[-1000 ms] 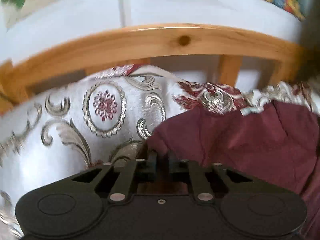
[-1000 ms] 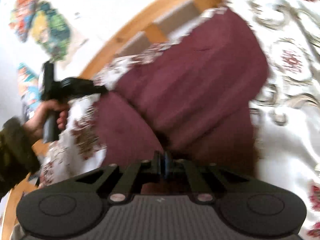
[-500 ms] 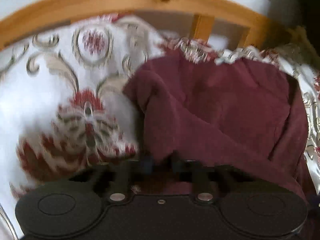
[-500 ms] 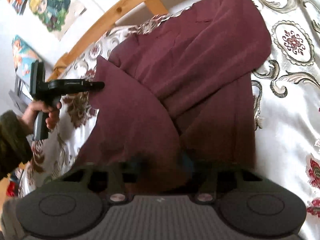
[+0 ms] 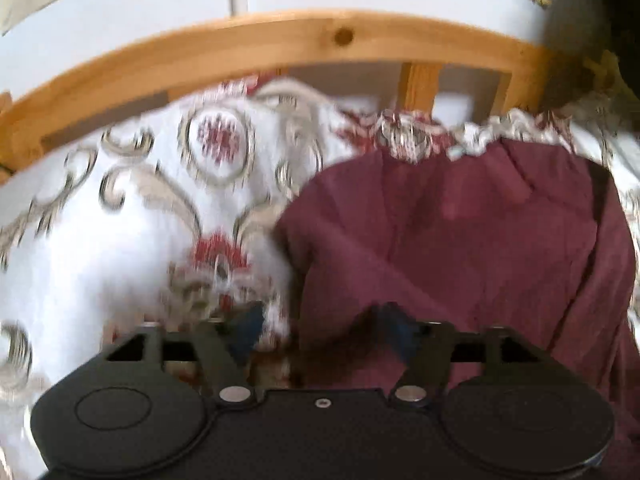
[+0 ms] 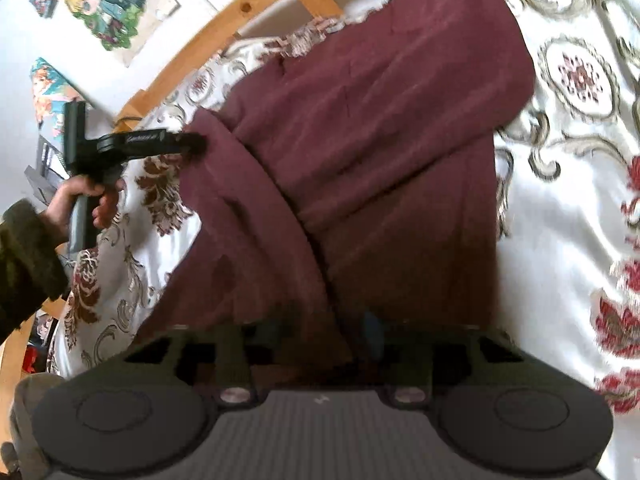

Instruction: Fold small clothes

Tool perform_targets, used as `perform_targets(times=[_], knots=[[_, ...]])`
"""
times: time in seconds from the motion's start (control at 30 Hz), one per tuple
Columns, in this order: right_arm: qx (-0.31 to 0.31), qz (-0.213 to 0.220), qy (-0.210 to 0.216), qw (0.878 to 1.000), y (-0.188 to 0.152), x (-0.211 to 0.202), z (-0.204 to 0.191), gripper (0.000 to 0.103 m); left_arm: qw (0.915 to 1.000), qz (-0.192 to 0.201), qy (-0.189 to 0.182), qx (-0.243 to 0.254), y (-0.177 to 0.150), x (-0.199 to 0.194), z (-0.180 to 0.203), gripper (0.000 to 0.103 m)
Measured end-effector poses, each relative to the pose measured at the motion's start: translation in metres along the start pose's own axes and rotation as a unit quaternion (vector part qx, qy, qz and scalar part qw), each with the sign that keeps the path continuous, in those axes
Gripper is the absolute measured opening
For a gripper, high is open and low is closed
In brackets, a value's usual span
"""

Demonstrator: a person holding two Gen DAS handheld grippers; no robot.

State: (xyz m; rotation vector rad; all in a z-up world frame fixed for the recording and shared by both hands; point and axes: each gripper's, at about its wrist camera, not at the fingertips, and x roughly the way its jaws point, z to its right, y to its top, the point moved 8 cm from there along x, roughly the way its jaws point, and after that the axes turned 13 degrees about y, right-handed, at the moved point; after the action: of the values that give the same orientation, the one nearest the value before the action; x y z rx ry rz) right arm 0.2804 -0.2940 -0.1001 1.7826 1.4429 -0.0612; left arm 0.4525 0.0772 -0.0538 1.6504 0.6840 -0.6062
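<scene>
On bedspread [image 6: 568, 216]: one maroon garment [image 6: 360, 168].

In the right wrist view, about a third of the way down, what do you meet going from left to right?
Person's left hand gripping the black left gripper → dark maroon garment lying on the bed → white bedspread with red and gold ornaments.

Both claws [image 5: 316, 326] [image 6: 320, 326] spread (fingers apart)

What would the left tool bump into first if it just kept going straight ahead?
Probably the maroon garment, whose edge lies between the open left tool fingers; beyond it, the wooden bed rail.
</scene>
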Motion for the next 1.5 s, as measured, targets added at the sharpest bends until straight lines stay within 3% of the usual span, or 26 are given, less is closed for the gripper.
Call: perform_targets(times=[0.07, 0.17, 0.2, 0.23, 0.27, 0.33, 0.4, 0.47, 0.5, 0.57, 0.67, 0.73, 0.8, 0.9, 1.07, 1.1, 1.17, 1.2, 1.23, 1.27, 1.43, 1.5], knots=[[0.005, 0.005, 0.007, 1.0, 0.0, 0.0, 0.001, 0.062, 0.9998, -0.001, -0.012, -0.014, 0.014, 0.011, 0.001, 0.077], [0.019, 0.002, 0.008, 1.0, 0.0, 0.006, 0.005, 0.062, 0.9987, -0.028, 0.005, -0.042, 0.027, 0.037, -0.004, 0.075], [0.019, 0.0, 0.007, 1.0, 0.0, 0.007, 0.006, 0.062, 0.998, -0.033, 0.007, -0.053, 0.03, 0.043, -0.006, 0.064], [0.018, -0.002, 0.006, 1.0, -0.001, 0.009, 0.006, 0.062, 0.9967, -0.039, 0.008, -0.07, 0.033, 0.051, -0.008, 0.026], [0.017, -0.003, 0.004, 1.0, -0.001, 0.01, 0.006, 0.061, 0.9957, -0.043, 0.001, -0.082, 0.034, 0.055, -0.008, 0.004], [0.012, -0.001, -0.001, 1.0, -0.001, 0.014, 0.005, 0.053, 0.9961, -0.013, 0.008, -0.087, 0.039, 0.053, -0.007, 0.005], [0.005, 0.004, -0.01, 1.0, 0.0, 0.017, 0.005, 0.014, 0.9955, 0.06, 0.064, -0.036, 0.046, 0.038, -0.003, 0.005], [0.004, 0.01, -0.012, 1.0, 0.002, 0.019, 0.007, 0.013, 0.9872, 0.116, 0.109, -0.013, 0.05, 0.03, -0.004, 0.005], [0.003, 0.013, -0.014, 1.0, 0.004, 0.021, 0.008, 0.011, 0.9853, 0.116, 0.124, -0.016, 0.048, 0.032, -0.007, 0.006], [0.001, 0.014, -0.02, 1.0, 0.006, 0.026, 0.011, 0.011, 0.9876, 0.071, 0.134, -0.042, 0.041, 0.049, -0.016, 0.008], [0.007, 0.01, -0.025, 1.0, 0.005, 0.032, 0.017, 0.018, 0.9876, 0.069, 0.112, -0.086, 0.034, 0.048, -0.024, 0.022], [0.002, 0.012, -0.027, 1.0, 0.005, 0.031, 0.017, 0.023, 0.9882, 0.071, 0.09, -0.102, 0.03, 0.037, -0.026, 0.061], [-0.015, 0.016, -0.034, 0.999, 0.007, 0.029, 0.013, 0.045, 0.9879, 0.095, 0.086, -0.087, 0.024, 0.017, -0.022, 0.081], [-0.031, 0.013, -0.038, 0.999, 0.004, 0.029, 0.007, 0.052, 0.9892, 0.125, 0.056, -0.053, 0.007, -0.011, -0.017, 0.089], [-0.008, 0.011, -0.028, 1.0, -0.002, 0.027, 0.004, 0.053, 0.995, 0.088, 0.003, -0.047, -0.038, -0.027, -0.015, 0.087], [-0.004, 0.012, -0.025, 1.0, -0.003, 0.026, 0.004, 0.053, 0.9961, 0.078, -0.002, -0.04, -0.047, -0.026, -0.014, 0.082], [-0.004, 0.012, -0.026, 1.0, -0.004, 0.025, 0.004, 0.052, 0.9987, 0.043, 0.0, -0.029, -0.061, -0.018, -0.012, 0.057], [-0.006, 0.012, -0.028, 1.0, -0.004, 0.025, 0.005, 0.044, 0.9995, 0.021, 0.006, -0.025, -0.065, -0.012, -0.01, 0.022], [-0.008, 0.012, -0.032, 0.999, -0.004, 0.024, 0.005, 0.034, 0.9995, 0.001, 0.012, -0.028, -0.069, -0.008, -0.01, 0.012], [-0.011, 0.014, -0.038, 0.999, -0.004, 0.024, 0.005, 0.007, 0.999, -0.005, 0.019, -0.04, -0.07, -0.008, -0.01, 0.012], [-0.035, 0.013, -0.061, 0.997, -0.004, 0.018, 0.0, 0.006, 0.9951, -0.025, 0.074, -0.061, -0.07, -0.008, -0.008, 0.011], [-0.036, 0.005, -0.065, 0.997, -0.006, 0.022, 0.003, 0.007, 0.9938, -0.028, 0.072, -0.08, -0.069, -0.005, -0.009, 0.014]])
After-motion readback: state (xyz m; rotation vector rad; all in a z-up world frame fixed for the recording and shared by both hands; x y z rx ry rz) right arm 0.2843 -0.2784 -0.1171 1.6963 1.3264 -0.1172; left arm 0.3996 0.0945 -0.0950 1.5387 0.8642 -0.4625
